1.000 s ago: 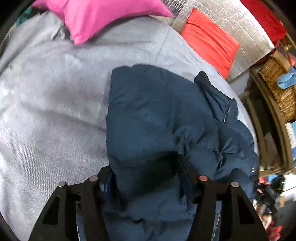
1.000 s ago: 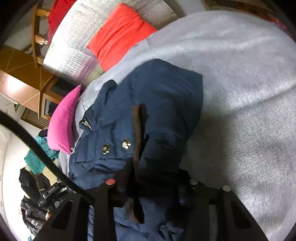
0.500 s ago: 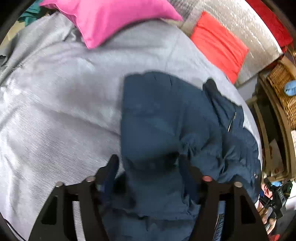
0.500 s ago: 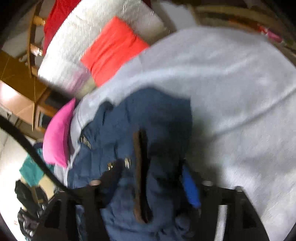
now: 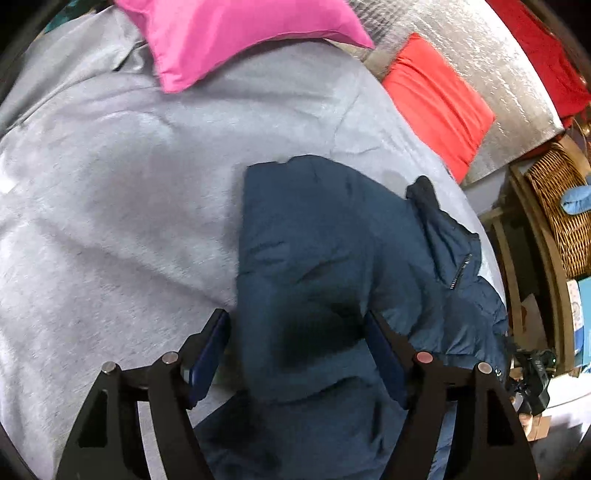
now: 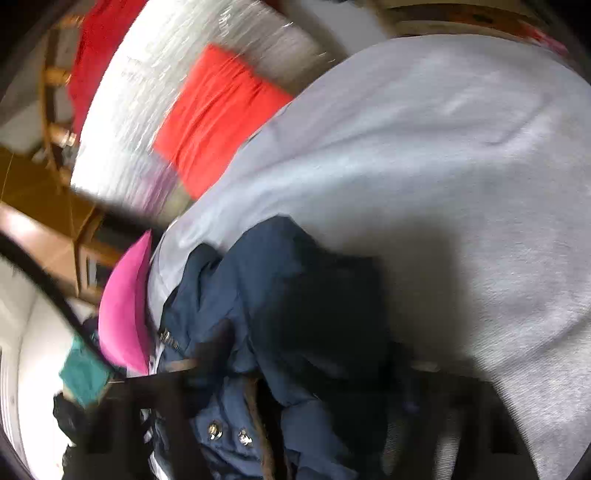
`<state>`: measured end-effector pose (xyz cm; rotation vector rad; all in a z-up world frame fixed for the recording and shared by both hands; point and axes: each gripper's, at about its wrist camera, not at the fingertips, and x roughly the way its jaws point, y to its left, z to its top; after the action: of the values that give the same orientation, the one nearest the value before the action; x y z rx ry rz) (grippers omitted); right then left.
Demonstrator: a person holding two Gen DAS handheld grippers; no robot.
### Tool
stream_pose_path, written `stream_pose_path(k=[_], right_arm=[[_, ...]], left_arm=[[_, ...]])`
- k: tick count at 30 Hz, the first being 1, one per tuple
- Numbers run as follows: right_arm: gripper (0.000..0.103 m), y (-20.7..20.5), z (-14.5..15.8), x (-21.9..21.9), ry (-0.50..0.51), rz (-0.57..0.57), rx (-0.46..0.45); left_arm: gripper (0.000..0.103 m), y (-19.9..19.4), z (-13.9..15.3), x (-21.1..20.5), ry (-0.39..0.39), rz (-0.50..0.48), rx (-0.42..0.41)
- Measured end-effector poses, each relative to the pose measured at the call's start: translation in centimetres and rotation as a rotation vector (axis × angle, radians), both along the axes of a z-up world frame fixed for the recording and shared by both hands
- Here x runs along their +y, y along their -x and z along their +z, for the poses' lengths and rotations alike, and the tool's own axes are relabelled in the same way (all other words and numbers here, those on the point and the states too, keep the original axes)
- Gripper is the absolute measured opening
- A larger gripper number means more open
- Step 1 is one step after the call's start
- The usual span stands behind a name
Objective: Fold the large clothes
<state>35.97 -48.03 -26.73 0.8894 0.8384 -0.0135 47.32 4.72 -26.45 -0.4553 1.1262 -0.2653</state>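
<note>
A dark blue padded jacket [image 5: 332, 258] lies crumpled on a grey bed cover [image 5: 110, 184]. In the left wrist view my left gripper [image 5: 299, 347] is open, its blue-padded fingers [image 5: 208, 354] spread either side of the jacket's near part, not gripping it. In the right wrist view the same jacket [image 6: 295, 314] shows its snap buttons and brown trim. The right view is blurred by motion. My right gripper [image 6: 295, 424] sits low over the jacket, its fingers dark and smeared; I cannot tell if they hold cloth.
A pink pillow [image 5: 229, 33] and a red pillow [image 5: 436, 99] lie at the far side of the bed by a silver quilted headboard [image 5: 480, 55]. A wicker basket [image 5: 557, 210] and wooden shelves stand at the right. Pink pillow [image 6: 125, 314] and wooden furniture show left in the right view.
My left gripper has opened and let go of the jacket, then pulled back toward the left. My right gripper has moved fast, with the jacket dropping lower in its view.
</note>
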Motion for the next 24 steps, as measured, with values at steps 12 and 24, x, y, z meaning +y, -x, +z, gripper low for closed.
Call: stream_pose_path(k=[12, 24], right_arm=[[0.041, 0.1, 0.7, 2.3, 0.22, -0.043, 0.078], [0.056, 6.8, 8.1, 3.3, 0.259, -0.053, -0.087]], left_arm=[[0.076, 0.4, -0.6, -2.1, -0.167, -0.026, 0.011], [0.075, 6.5, 6.2, -2.2, -0.345, -0.017, -0.242]])
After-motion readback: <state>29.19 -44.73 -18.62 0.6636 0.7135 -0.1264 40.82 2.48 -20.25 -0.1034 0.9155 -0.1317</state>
